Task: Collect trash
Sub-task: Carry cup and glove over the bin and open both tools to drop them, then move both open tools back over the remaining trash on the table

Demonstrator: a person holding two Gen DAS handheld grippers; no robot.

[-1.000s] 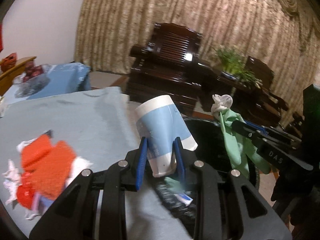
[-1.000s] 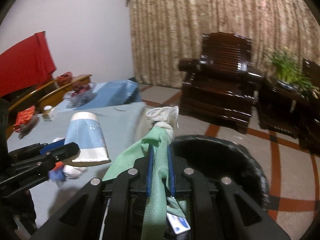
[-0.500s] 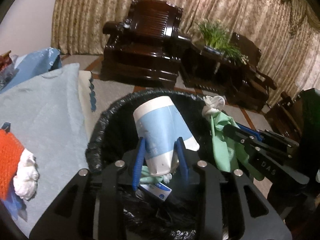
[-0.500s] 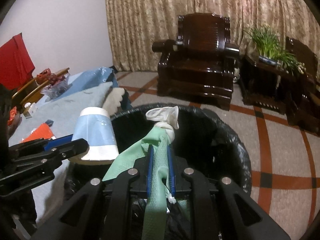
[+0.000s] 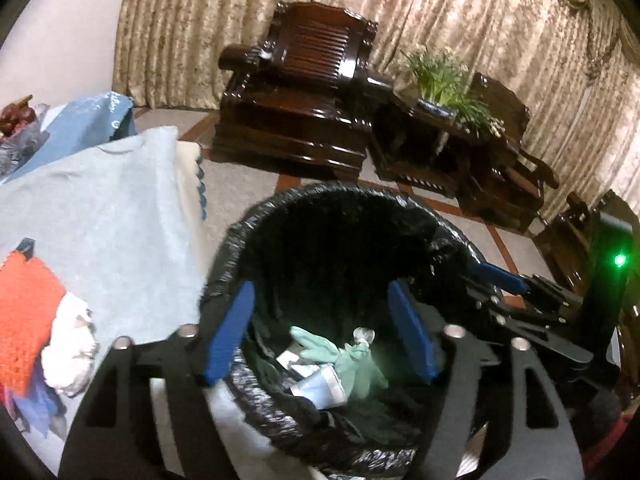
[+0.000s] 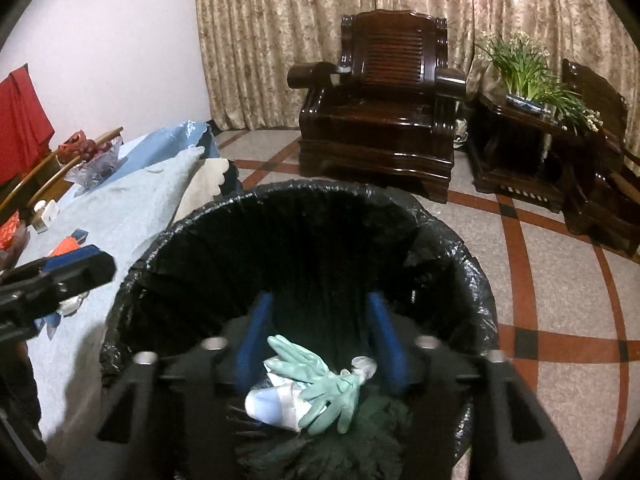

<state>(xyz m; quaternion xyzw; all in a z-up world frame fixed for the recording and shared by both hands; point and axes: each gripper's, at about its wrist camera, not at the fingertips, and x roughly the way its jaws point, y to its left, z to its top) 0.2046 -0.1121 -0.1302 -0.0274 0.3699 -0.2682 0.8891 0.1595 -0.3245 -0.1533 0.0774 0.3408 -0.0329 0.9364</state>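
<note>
Worktop (image 5: pixel 104 216) at left with orange cloth (image 5: pixel 24 320); left gripper (image 5: pixel 320 332) fingers just opened wide, empty, over black-lined trash bin (image 5: pixel 328 200); right gripper (image 6: pixel 320 340) likewise; paper cup (image 6: pixel 272 402) and green glove (image 6: pixel 320 380) lie inside bin

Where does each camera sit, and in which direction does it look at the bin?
Left wrist: sits on the left gripper, looking down over the bin; its open fingers show, the right gripper alongside.
Right wrist: sits on the right gripper, looking down into the bin; the left gripper shows at left.
Shared: the bin, green glove, paper cup, armchair.
</note>
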